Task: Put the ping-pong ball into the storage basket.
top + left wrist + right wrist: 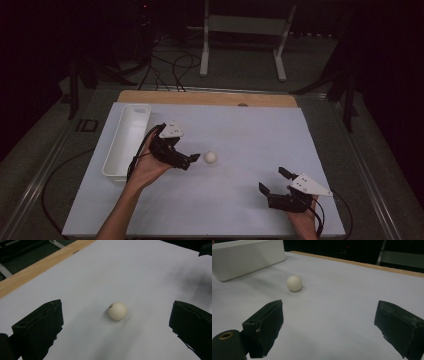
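A small white ball (210, 157) lies alone on the white table sheet (240, 130), near its middle. My left gripper (191, 161) is just left of the ball and points at it, open. In the left gripper view the ball (117, 311) rests on the sheet a little beyond the wide-apart jaws of that gripper (116, 328), touching neither. My right gripper (272, 180) stands open near the front right of the sheet, well away from the ball. In the right gripper view the ball (294, 283) lies far ahead and left of its spread, empty jaws (332, 325).
A long white bin (127, 140) stands along the sheet's left side, behind my left hand; its wall (247, 257) shows beyond the ball. A wooden strip (207, 98) borders the far edge. Cables and a white metal frame (245, 30) lie on the floor beyond.
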Demonstrator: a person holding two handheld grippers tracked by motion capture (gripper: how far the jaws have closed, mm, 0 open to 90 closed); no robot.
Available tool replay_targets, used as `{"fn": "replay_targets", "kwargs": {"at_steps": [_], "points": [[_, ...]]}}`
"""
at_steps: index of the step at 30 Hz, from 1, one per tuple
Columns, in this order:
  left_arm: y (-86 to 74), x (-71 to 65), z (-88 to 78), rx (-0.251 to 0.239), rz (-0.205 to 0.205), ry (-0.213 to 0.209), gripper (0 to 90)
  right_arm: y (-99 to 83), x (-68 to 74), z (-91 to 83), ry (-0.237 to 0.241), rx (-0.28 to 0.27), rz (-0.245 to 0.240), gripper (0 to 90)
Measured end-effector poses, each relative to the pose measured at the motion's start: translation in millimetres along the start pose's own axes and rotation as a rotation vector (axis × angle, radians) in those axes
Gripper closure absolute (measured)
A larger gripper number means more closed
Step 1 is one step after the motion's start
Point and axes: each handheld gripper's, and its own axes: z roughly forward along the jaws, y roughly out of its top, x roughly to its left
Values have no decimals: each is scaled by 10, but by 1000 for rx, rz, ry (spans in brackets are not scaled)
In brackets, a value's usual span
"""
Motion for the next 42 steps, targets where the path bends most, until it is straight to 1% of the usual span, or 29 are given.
{"fn": "replay_targets", "kwargs": {"at_steps": [8,13,17,19,23,25,34,39,42], "points": [[57,9,81,30,15,-9,0,0,5,3,2,1,1,80],[76,20,117,41,15,-13,0,-1,2,4,2,1,0,80],[90,38,146,50,11,-17,0,-2,-3,5,2,-1,0,80],[99,51,161,51,3,-21,0,-3,-2,6,-1,-1,2,80],[107,62,179,58,6,-17,0,-2,-4,7,-1,-1,3,80],[115,69,201,63,-1,-22,0,-4,-4,8,-1,1,4,80],[178,73,279,93,4,-41,0,-2,-11,4,-4,0,6,80],[180,87,319,111,2,-42,0,-2,-12,0,-4,-1,5,80],[187,105,334,113,-4,-45,0,-2,-10,3,-3,-1,5,80]]}}
